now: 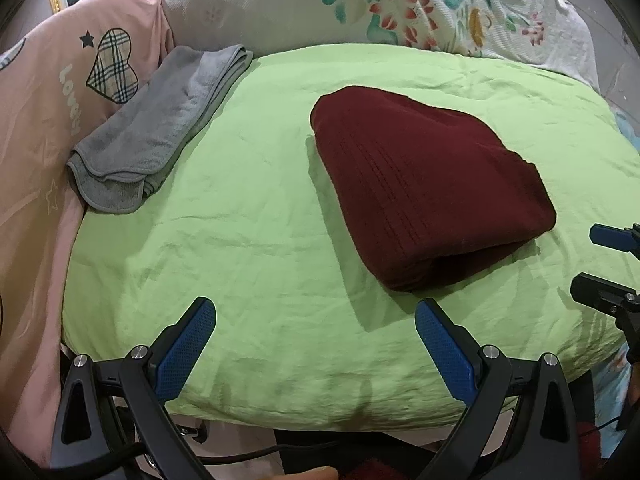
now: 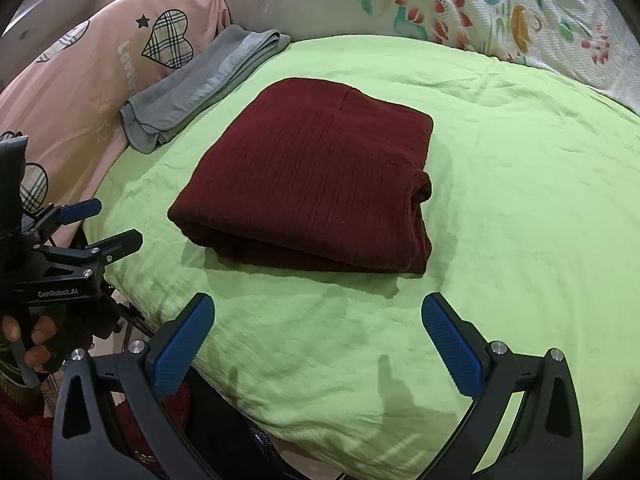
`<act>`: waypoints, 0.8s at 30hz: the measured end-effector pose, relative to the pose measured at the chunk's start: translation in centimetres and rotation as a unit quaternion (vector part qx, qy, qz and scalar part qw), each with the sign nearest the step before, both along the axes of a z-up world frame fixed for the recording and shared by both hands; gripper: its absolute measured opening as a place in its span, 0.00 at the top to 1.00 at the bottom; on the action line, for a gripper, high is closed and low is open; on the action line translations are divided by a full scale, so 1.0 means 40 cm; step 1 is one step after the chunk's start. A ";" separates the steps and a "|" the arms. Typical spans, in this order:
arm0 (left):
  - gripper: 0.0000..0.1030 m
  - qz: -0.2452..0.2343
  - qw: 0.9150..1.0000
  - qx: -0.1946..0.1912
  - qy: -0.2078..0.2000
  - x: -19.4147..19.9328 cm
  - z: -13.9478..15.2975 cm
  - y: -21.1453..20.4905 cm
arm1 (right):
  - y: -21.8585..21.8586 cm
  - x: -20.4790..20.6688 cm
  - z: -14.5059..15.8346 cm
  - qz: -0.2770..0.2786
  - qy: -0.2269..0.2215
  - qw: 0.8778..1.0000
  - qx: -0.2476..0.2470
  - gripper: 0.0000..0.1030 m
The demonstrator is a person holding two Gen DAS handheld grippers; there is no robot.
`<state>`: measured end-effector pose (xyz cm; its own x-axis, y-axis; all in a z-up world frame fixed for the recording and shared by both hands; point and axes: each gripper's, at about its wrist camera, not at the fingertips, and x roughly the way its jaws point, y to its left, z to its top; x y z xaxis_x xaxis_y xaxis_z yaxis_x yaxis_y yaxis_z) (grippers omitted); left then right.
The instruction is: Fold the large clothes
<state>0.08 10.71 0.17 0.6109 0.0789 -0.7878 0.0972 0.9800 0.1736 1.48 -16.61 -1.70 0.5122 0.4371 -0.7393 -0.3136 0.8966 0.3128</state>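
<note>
Here, a folded dark red garment [image 1: 424, 184] lying flat on a light green sheet [image 1: 240, 240], roughly in the middle of the bed; thick folded edge toward the cameras, ribbed lines across the top layer. Same dark red garment [image 2: 316, 176] in the right wrist view, a neat rectangle with a small bulge of fabric at its right edge, resting on the light green sheet [image 2: 520, 200].

Left tongs [image 1: 316, 320] spread wide, blue-padded fingers [image 1: 188, 344] apart and holding nothing, hovering above the near edge of the sheet, short of the garment and not touching it. Right tongs [image 2: 318, 316] likewise spread wide and holding nothing, poised over the sheet just in front of the garment's folded edge. Left tongs [image 2: 108, 224] also visible at the left side of the right wrist view, fingers parted, gripped by a gloved hand [image 2: 40, 340]. Right tongs [image 1: 600, 260] peeking in at the right edge of the left wrist view, beside the garment's near corner.

Folded grey towel [image 1: 160, 128] at the sheet's far left edge, well apart from the garment, partly resting against a pink cover [image 1: 44, 120] printed with plaid hearts. Floral white bedding [image 1: 400, 4] heaped behind the sheet.
</note>
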 end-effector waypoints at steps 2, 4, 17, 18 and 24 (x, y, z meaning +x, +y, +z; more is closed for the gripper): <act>0.03 -0.001 1.000 0.004 -0.002 -0.001 0.002 -0.004 | -0.002 0.004 0.001 0.001 -0.001 1.000 -0.001 0.00; 0.03 -0.001 1.000 0.004 -0.002 -0.003 0.003 -0.006 | -0.004 0.007 0.001 0.000 -0.001 1.000 -0.002 0.00; 0.03 0.001 1.000 0.007 -0.005 -0.016 0.009 -0.020 | -0.007 0.013 0.002 0.001 0.000 1.000 0.004 0.00; 0.03 0.000 1.000 0.007 -0.005 -0.015 0.009 -0.020 | -0.007 0.013 0.002 0.001 0.000 1.000 0.005 0.00; 0.03 0.001 1.000 0.006 -0.005 -0.015 0.009 -0.022 | -0.006 0.013 0.002 0.001 0.001 1.000 0.004 0.00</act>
